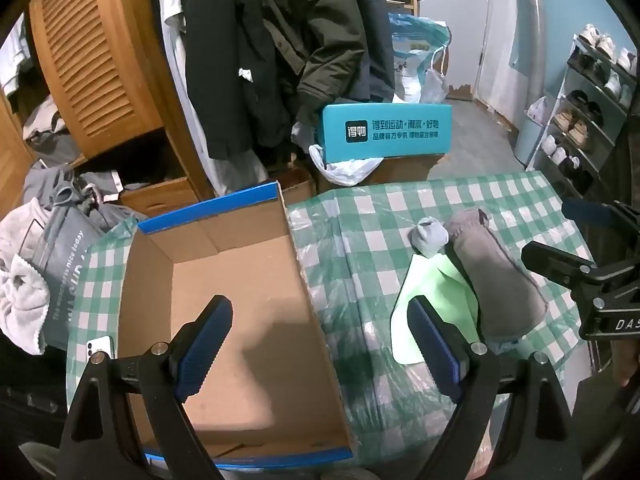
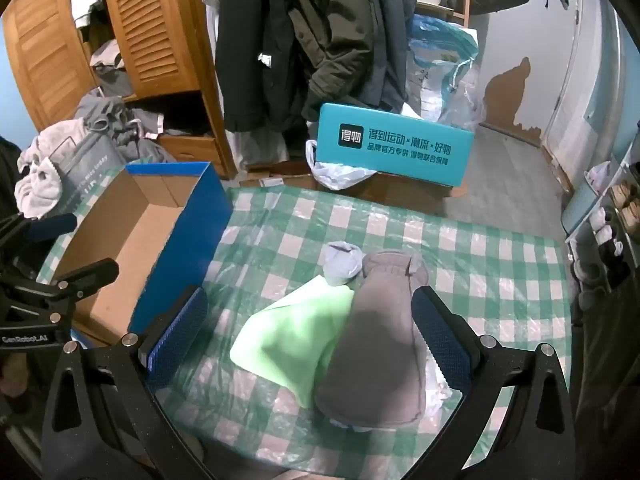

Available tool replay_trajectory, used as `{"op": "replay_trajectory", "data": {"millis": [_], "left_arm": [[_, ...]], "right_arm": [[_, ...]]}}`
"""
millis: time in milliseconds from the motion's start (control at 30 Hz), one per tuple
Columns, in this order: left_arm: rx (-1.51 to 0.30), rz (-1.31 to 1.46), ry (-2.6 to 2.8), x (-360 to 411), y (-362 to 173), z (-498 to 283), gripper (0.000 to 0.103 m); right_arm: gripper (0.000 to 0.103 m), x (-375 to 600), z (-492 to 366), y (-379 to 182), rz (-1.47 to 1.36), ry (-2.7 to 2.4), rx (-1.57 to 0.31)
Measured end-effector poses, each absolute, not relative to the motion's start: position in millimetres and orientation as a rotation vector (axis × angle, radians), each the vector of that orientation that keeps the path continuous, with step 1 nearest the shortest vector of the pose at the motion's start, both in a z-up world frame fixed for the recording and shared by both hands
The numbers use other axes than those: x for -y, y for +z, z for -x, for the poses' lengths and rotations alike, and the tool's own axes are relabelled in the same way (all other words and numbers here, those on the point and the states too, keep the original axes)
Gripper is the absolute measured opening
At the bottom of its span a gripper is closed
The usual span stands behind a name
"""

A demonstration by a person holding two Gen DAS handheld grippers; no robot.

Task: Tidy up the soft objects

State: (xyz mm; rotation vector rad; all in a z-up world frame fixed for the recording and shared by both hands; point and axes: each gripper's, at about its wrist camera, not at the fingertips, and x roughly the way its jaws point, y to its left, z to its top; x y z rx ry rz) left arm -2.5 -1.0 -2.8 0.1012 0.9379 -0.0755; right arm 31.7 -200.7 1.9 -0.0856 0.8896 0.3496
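An open cardboard box (image 1: 224, 312) with a blue rim sits empty on the left of the checked table (image 1: 400, 208). To its right lie a rolled grey-brown cloth (image 1: 496, 276), a balled pale grey sock (image 1: 429, 236) and a light green cloth (image 1: 436, 304). My left gripper (image 1: 318, 344) hovers open over the box's right wall, holding nothing. My right gripper (image 2: 308, 340) hangs open above the green cloth (image 2: 296, 340) and the grey-brown roll (image 2: 380, 340); the sock (image 2: 342, 262) lies just beyond. The box (image 2: 132, 248) is to its left.
A teal shoebox (image 2: 394, 148) and a white plastic bag (image 2: 336, 172) stand beyond the table's far edge. Coats (image 2: 304, 40) hang behind, beside a wooden wardrobe (image 2: 160, 48). Piled clothes (image 1: 48, 240) lie at left, a shoe rack (image 1: 588, 112) at right. A phone (image 1: 100, 346) lies left of the box.
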Motion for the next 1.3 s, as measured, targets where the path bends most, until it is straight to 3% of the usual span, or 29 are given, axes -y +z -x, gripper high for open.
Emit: {"op": "replay_trajectory", "data": {"millis": [1300], "left_arm": [[-0.947,-0.114,-0.080,6.6,-7.4,5.8,0.090]], "right_arm": [[0.101,200.5,-32.7,0.2,0.093,0.344,-0.896]]}}
